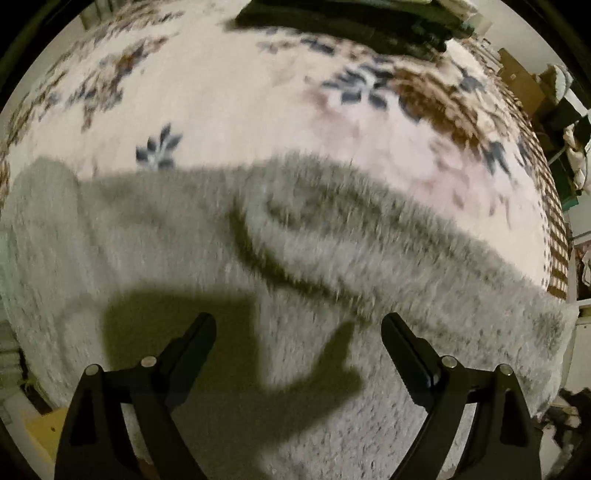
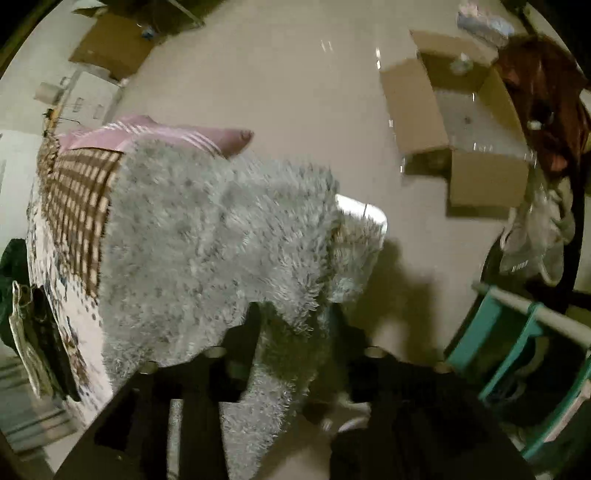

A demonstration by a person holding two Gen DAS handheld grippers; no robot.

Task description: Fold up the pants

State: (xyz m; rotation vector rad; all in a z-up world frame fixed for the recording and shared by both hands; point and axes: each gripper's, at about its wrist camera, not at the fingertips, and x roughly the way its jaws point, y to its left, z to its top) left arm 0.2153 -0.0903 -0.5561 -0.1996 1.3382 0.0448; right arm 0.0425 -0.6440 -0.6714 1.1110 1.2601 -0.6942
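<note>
The pants are grey and fluffy point(image 1: 280, 236). They lie spread across a floral bed cover point(image 1: 221, 92), with a fold ridge near the middle. My left gripper point(image 1: 298, 325) is open and empty, just above the fabric at its near edge. In the right wrist view the same grey pants point(image 2: 207, 236) hang over the bed's edge. My right gripper point(image 2: 293, 314) is shut on a bunched part of the pants, which drape down between its fingers.
A dark pile of clothes point(image 1: 351, 22) sits at the far side of the bed. A pink striped pillow point(image 2: 166, 136) lies by the bed's corner. Open cardboard boxes point(image 2: 454, 122) stand on the floor. A teal rack point(image 2: 524, 354) is at the right.
</note>
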